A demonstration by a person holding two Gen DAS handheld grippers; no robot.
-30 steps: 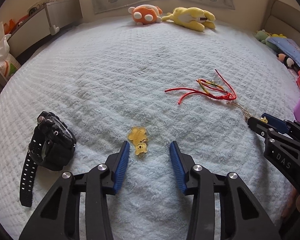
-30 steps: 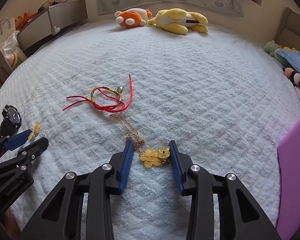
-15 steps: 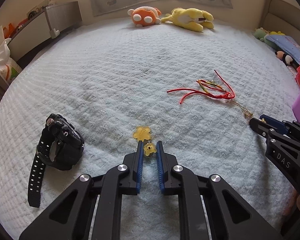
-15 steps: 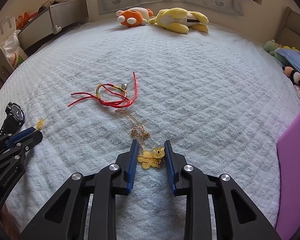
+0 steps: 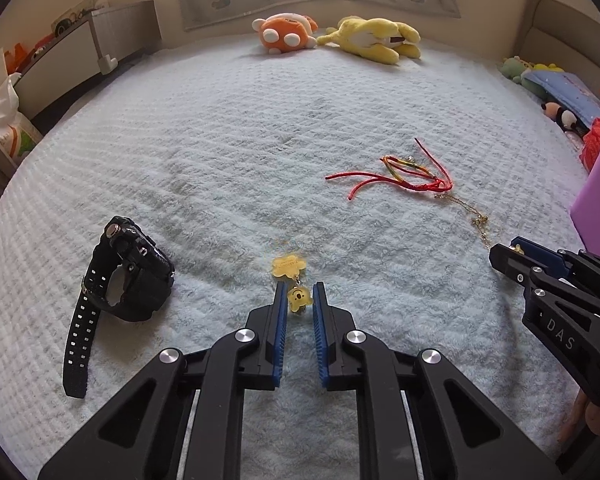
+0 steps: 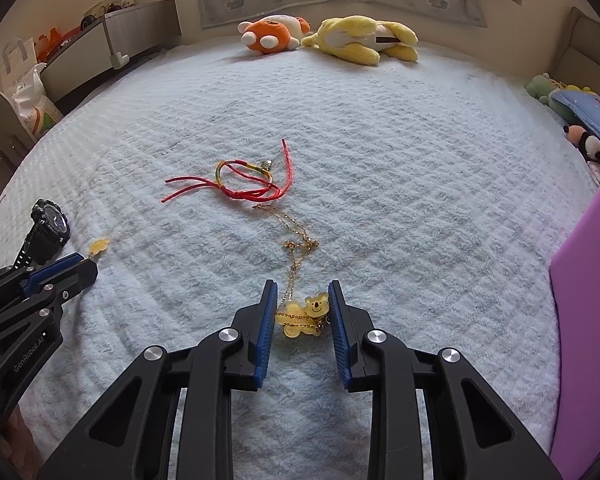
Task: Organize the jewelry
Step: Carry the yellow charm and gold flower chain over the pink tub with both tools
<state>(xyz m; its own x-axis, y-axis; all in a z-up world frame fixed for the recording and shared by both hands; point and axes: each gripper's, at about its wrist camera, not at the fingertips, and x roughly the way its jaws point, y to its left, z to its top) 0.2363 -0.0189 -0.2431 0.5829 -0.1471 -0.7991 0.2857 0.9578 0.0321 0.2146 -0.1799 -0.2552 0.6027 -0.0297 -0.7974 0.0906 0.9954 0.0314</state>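
Observation:
My left gripper [image 5: 299,289] is shut on the small yellow bear charm [image 5: 300,298] of an earring, whose flower piece [image 5: 287,266] lies on the blanket just beyond the tips. My right gripper [image 6: 302,286] is shut on a yellow bear pendant [image 6: 300,318] wrapped in its gold chain [image 6: 296,240], which trails away toward a red cord bracelet [image 6: 244,184]. A black watch [image 5: 126,276] lies left of the left gripper. Each gripper shows in the other's view: the right gripper [image 5: 508,252] at the right edge, the left gripper [image 6: 82,266] at the left edge.
Everything lies on a pale blue fluffy blanket [image 5: 260,140] on a bed. An orange plush [image 5: 284,34] and a yellow plush [image 5: 374,40] sit at the far end. A purple box [image 6: 584,320] stands close on the right. More toys [image 6: 580,112] line the right side.
The left jaws closed from wide apart onto the earring's bear charm. The right jaws narrowed onto the bear pendant, and the right gripper shifted slightly left across the blanket.

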